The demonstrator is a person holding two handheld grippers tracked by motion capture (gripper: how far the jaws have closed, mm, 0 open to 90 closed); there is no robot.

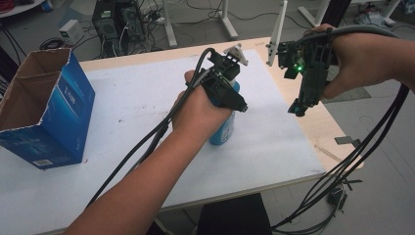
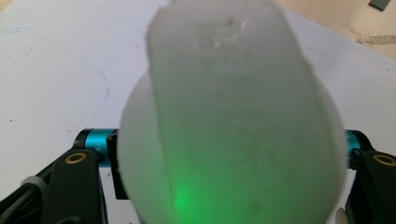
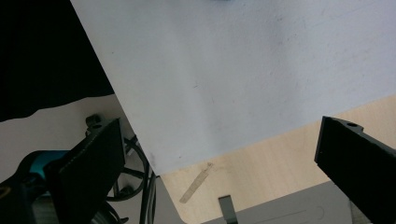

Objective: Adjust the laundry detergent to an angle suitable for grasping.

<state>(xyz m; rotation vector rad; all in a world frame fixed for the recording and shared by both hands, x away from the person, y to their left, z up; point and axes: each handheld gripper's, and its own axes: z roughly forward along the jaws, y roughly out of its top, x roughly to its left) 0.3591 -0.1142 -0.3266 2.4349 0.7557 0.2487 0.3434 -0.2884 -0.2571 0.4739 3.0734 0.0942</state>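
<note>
A light-blue bottle (image 1: 222,131) stands upright on the white sheet (image 1: 127,98) near the table's middle. My left gripper (image 1: 231,100) comes down on its top from above, with the hand wrapped over the gripper's body. In the left gripper view the bottle's milky white cap (image 2: 233,130) spans the gap between the two jaws, whose pads touch its sides; the left gripper (image 2: 231,154) is shut on it. My right gripper (image 1: 298,108) hangs in the air over the table's right edge, pointing down. Its jaws (image 3: 219,163) stand wide apart with nothing between them.
An open blue cardboard box (image 1: 49,112) stands at the left of the sheet. The bare wooden table edge (image 1: 325,132) runs along the right. A white upright panel (image 1: 276,34) rises at the back right. Black cables (image 1: 352,166) hang off the right side.
</note>
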